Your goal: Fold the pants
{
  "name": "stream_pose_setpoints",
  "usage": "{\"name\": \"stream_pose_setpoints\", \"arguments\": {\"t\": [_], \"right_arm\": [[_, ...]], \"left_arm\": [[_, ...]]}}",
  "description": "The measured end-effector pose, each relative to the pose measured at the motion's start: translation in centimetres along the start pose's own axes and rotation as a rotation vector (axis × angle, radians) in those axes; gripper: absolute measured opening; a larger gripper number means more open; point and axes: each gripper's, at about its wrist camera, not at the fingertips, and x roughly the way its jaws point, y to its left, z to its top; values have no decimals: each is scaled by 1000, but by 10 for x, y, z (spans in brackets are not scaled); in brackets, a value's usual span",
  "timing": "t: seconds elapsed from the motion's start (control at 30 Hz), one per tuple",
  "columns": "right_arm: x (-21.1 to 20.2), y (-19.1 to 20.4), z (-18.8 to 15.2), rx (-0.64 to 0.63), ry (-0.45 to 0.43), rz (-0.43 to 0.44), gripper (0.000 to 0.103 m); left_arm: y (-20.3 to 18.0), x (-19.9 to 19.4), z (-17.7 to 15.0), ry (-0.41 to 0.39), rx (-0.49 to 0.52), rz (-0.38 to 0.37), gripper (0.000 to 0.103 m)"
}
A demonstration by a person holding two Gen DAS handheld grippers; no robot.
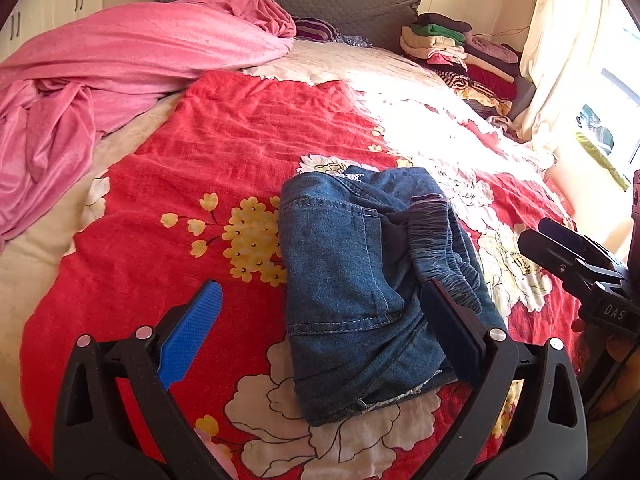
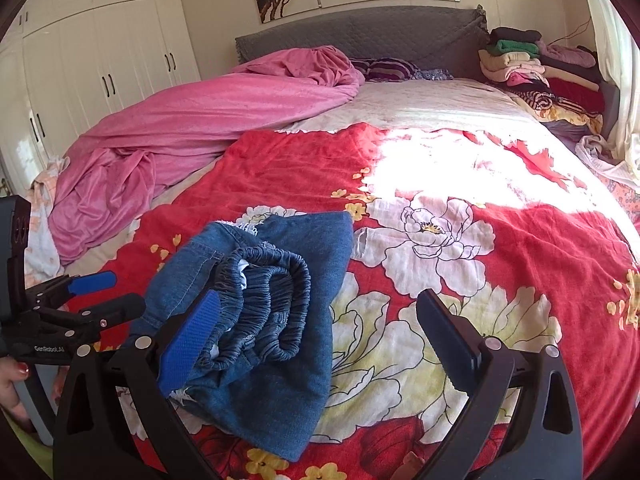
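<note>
Pants (image 1: 360,280) between left tool (image 1: 320,312) fingers

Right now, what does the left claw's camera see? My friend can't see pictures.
Folded blue denim pants lie on a red flowered blanket on a bed. The left claw is open just above them, holding nothing. A pink blanket is bunched at the left, and stacked clothes sit by the headboard.

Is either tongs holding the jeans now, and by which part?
Nothing is held. Both left tongs and right tongs stand open over the folded jeans.
</note>
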Motion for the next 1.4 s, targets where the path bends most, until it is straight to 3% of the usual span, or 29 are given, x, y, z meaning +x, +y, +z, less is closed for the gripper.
{"name": "stream_pose_setpoints", "arguments": {"t": [0.77,1.4], "right_arm": [[-73,26,-16,-71,-94,-32,98],[-121,32,-47,-81,-152,-53,98]], "left_arm": [[-15,-62,-26,-92,3,-13,93],[-16,-110,-81,-147,5,28,93]]}}
